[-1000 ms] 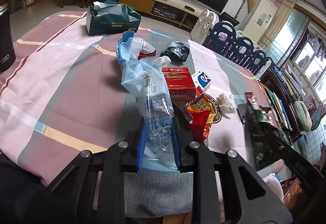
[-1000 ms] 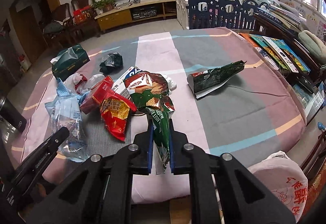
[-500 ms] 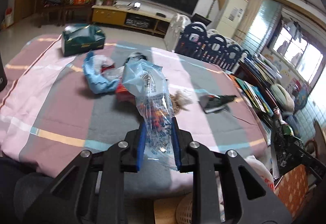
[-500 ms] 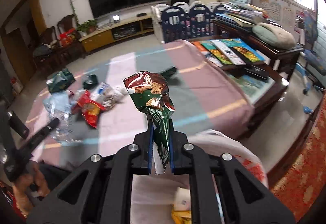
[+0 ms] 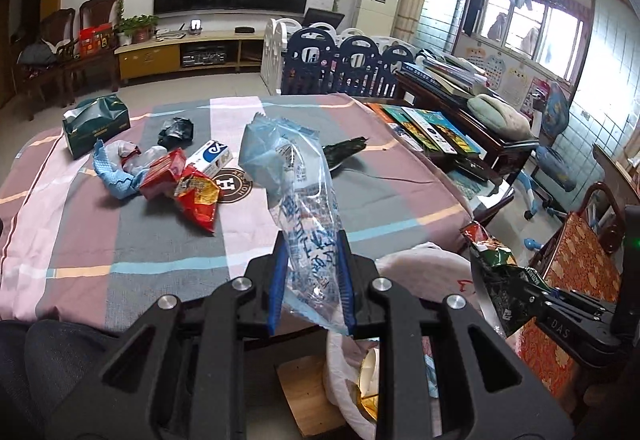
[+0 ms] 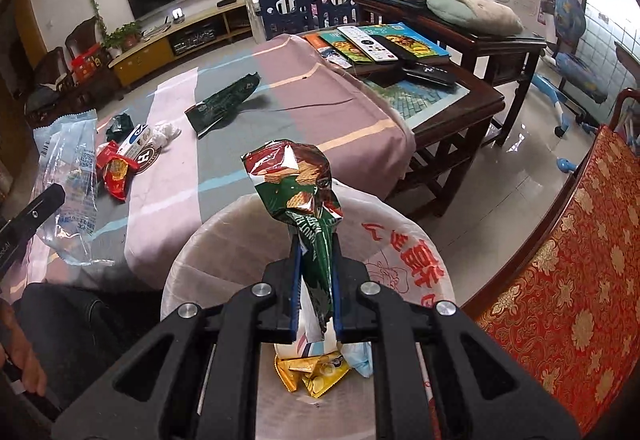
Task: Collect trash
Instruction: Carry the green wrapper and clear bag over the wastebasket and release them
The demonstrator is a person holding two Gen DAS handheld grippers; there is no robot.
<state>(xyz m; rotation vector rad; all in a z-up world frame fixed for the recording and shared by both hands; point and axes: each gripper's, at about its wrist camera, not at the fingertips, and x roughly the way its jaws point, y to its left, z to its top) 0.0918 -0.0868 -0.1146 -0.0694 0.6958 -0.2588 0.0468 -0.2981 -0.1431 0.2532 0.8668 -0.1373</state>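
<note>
My left gripper [image 5: 311, 280] is shut on a clear blue plastic wrapper [image 5: 296, 191], held upright at the table's near edge beside the bin; it also shows in the right wrist view [image 6: 68, 191]. My right gripper [image 6: 316, 292] is shut on a green and red snack bag [image 6: 298, 191], held over the open white-lined trash bin [image 6: 404, 256]. The bin [image 5: 420, 260] holds yellow wrappers [image 6: 316, 372]. The right gripper with its bag [image 5: 500, 280] shows at the right in the left wrist view.
On the striped tablecloth [image 5: 120, 240] lie a red snack bag [image 5: 198, 199], a red box [image 5: 164, 171], a blue-white box [image 5: 212, 157], a black bag [image 5: 176, 129], a green wrapper [image 6: 222, 103] and a green tissue box [image 5: 96, 123]. A red-cushioned chair [image 6: 560, 280] stands right of the bin.
Both grippers have drawn back from the table toward the bin, each keeping its wrapper. The right one now hangs over the bin opening.
</note>
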